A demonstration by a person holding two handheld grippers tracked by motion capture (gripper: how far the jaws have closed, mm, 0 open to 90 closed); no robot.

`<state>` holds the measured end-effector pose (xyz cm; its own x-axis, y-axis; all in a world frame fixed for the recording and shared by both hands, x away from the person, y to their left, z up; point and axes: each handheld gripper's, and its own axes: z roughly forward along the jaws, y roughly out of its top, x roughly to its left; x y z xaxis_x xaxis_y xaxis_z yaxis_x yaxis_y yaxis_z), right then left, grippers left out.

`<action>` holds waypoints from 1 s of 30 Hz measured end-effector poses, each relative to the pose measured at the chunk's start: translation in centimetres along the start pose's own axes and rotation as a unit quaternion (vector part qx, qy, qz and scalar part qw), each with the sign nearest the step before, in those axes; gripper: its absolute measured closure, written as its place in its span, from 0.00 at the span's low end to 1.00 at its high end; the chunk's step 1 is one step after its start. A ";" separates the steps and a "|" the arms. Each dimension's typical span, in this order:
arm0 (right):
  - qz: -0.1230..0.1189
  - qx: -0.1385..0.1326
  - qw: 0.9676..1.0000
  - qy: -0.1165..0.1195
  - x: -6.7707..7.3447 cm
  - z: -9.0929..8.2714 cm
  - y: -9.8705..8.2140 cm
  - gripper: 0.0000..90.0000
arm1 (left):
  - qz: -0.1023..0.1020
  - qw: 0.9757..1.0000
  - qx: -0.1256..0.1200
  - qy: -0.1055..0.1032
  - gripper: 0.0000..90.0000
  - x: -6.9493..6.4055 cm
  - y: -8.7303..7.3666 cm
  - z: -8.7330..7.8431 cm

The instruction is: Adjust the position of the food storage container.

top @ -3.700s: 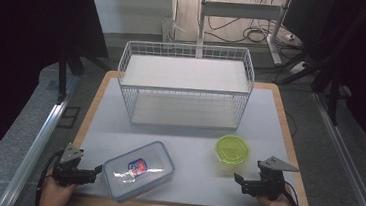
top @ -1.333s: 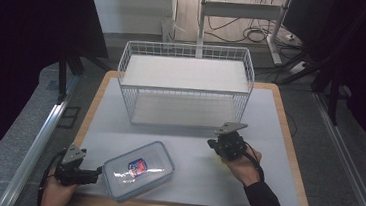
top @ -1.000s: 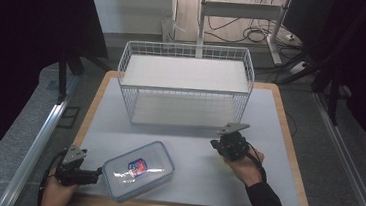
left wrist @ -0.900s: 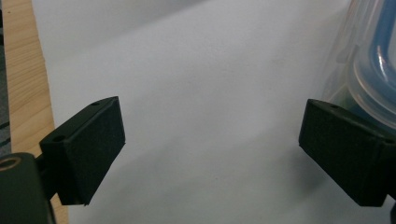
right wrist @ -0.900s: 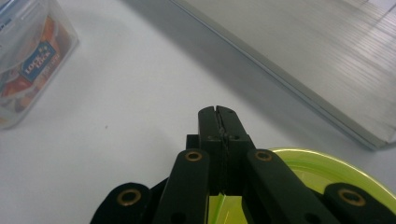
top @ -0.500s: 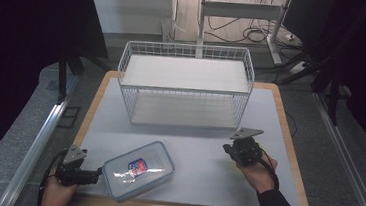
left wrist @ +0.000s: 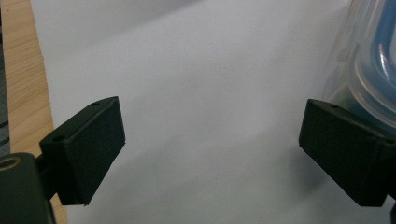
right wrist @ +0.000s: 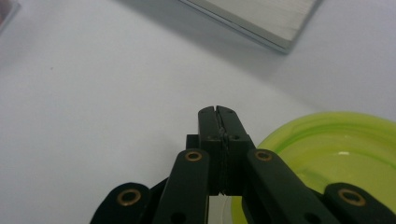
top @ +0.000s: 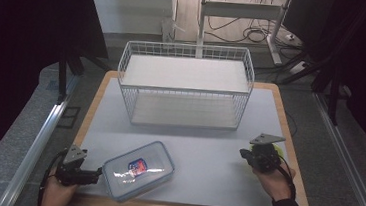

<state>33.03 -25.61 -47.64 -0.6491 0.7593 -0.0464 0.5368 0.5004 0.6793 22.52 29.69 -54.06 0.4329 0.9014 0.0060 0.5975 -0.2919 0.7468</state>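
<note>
Observed from the near side of the table.

**Right gripper** (top: 243,154): held low over the right part of the table (top: 208,135). Its jaws are pressed together with no gap between them. In the right gripper view they appear to pinch the near rim of the green bowl (right wrist: 336,154), which runs in under them. A thin edge like this is the only purchase such a shallow, open dish offers, and it explains the flat, low approach. From above, the bowl (top: 280,150) sits largely under the gripper and the hand, close to the right border and well clear of the wire basket (top: 185,83).

**Left gripper** (top: 95,174): parked at the near left corner with its jaws spread wide and nothing between them. The left gripper view shows one jaw just beside the clear lidded box (left wrist: 369,60); whether it touches the box wall cannot be told. The spread stance suggests readiness to steady or take the box (top: 137,169) rather than a grip in force.

**Box**: lies flat, lid on, skewed to the table edge, near the front left.

**Basket**: stands at the back, top open and nothing inside, the likely destination for the loose items.

**Judgement**: the bowl is in hand and the box is not yet taken up.
</note>
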 end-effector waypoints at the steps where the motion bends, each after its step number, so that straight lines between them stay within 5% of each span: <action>1: 0.005 0.001 1.000 -0.004 -0.3 -0.2 -0.4 1.00 | 0.000 1.000 0.000 0.000 0.08 0.0 0.0 0.0; 7: 0.010 0.000 1.000 -0.008 -0.5 -0.5 -0.7 1.00 | -0.002 1.000 0.001 0.001 0.08 0.0 0.0 -0.1; 13: -0.002 -0.024 1.000 0.002 0.7 -0.8 -0.2 0.98 | -0.048 0.999 0.002 -0.016 0.07 0.6 0.1 -0.8; 19: -0.013 -0.031 0.999 0.015 1.8 -0.8 0.0 0.97 | -0.054 0.998 0.004 -0.030 0.09 0.3 -0.5 -2.4; 26: -0.010 -0.036 0.998 0.041 2.9 -0.4 0.1 0.96 | -0.033 0.997 0.030 -0.067 0.52 -1.7 -1.4 -3.3; 27: -0.009 -0.035 0.998 0.047 3.3 -0.2 0.2 0.96 | -0.028 0.997 0.036 -0.067 0.65 -2.1 -1.4 -3.3; 28: -0.009 -0.035 0.998 0.047 3.3 -0.2 0.2 0.96 | -0.025 0.997 0.040 -0.068 0.65 -2.3 -1.3 -3.3; 30: -0.011 -0.033 0.998 0.054 3.7 0.0 0.2 0.96 | -0.037 0.994 0.041 -0.096 0.79 -2.7 -1.1 -3.2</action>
<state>30.76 -22.63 -47.67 -0.7168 0.6971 0.0148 0.4868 0.4851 0.7264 18.51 28.62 -52.76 0.5023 0.8460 -0.1791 0.6815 -0.2597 0.6842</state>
